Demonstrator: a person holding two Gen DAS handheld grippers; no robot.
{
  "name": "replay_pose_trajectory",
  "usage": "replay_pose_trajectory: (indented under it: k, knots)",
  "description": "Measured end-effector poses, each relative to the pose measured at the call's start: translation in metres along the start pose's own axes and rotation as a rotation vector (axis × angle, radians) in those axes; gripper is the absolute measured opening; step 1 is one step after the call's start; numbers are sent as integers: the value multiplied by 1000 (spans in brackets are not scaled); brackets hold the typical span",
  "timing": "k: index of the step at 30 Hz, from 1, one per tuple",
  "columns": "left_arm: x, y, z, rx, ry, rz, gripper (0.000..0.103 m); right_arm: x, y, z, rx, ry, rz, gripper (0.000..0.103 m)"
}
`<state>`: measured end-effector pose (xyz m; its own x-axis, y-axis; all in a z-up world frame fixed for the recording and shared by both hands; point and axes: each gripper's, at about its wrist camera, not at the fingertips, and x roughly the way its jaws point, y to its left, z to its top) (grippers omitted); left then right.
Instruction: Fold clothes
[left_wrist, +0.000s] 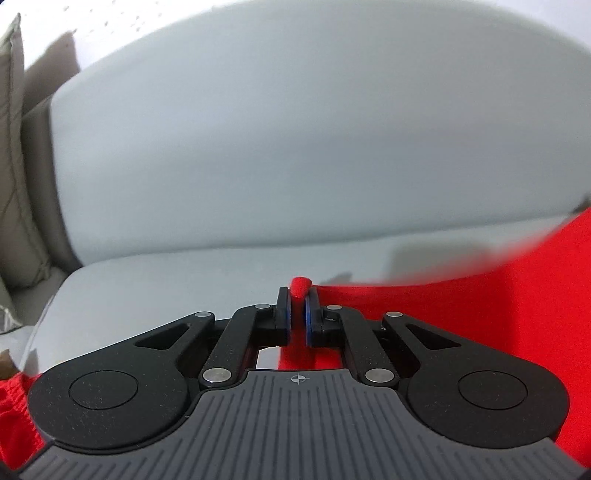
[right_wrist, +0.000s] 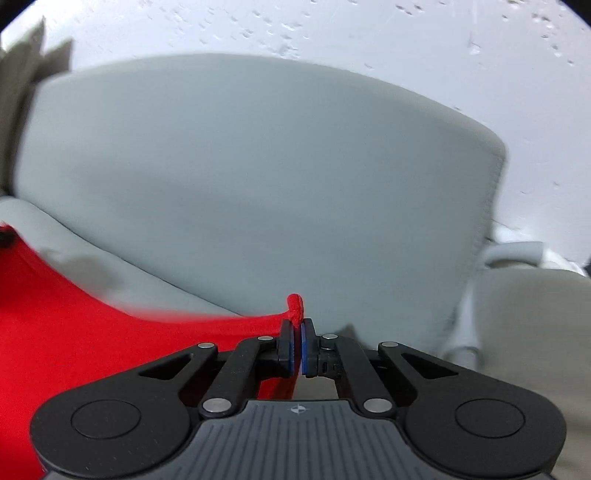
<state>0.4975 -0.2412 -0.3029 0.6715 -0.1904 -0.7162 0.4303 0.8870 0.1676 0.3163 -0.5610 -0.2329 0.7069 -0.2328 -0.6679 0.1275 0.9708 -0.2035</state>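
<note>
Left gripper (left_wrist: 297, 295) clamping red garment (left_wrist: 461, 325) corner; right gripper (right_wrist: 297, 326) clamping other corner. Red garment (right_wrist: 74, 332) stretching between both grippers, hanging just in front of grey sofa backrest (left_wrist: 295, 147), above sofa seat.

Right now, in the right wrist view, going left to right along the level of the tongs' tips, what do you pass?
Red garment → right tongs shut on its bunched edge → pale grey sofa cushion → beige cushion.
</note>
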Motion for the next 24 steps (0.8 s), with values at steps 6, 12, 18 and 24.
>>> replay_pose_trajectory:
  k: [6, 12, 18, 24]
  knots:
    - [10, -26, 0, 96, 27, 133, 35, 21, 26, -7, -58, 119, -89, 14]
    - [-29, -3, 13, 41, 59, 227, 76, -38, -5, 11, 136, 147, 3, 67]
    - [-109, 3, -13, -32, 139, 131, 81, -119, -6, -1, 203, 154, 55, 73]
    - [-206, -44, -100, -15, 237, -136, 74, -186, 24, -62, 232, 204, 133, 10]
